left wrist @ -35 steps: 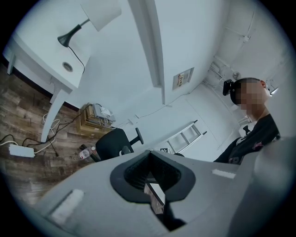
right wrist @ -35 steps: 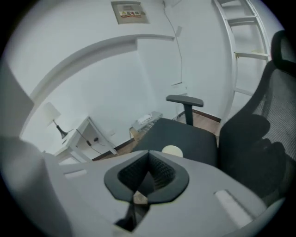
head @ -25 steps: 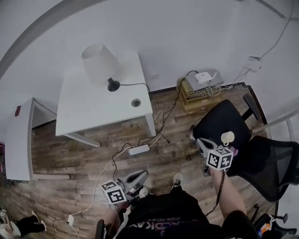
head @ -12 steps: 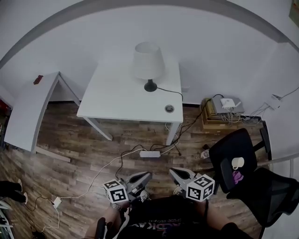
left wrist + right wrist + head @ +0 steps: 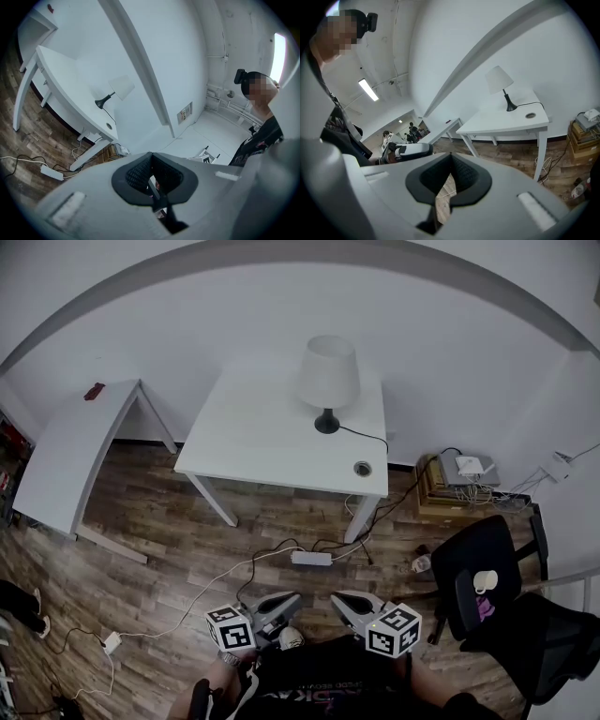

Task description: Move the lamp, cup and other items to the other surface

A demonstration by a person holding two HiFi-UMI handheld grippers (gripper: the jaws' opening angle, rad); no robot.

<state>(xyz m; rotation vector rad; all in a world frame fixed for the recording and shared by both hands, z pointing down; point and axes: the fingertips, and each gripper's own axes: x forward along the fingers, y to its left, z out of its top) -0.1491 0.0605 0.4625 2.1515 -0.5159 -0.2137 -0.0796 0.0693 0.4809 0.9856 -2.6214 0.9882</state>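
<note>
A white-shaded lamp with a black base stands on the white table, its cord running off the right edge. A white cup sits on the black chair seat at the right. My left gripper and right gripper hang side by side low in the head view, over the wood floor, far from both. Both are shut with nothing in them. The left gripper view shows the lamp far off past the left gripper. The right gripper view shows the lamp beyond the right gripper.
A second white table with a small red item stands at the left. A power strip and cables lie on the floor before the lamp table. Stacked boxes with a router sit by the wall. A purple item lies on the chair.
The right gripper has drawn away from the cup on the chair and come left beside the left gripper. The head view has swung round onto the lamp table.
</note>
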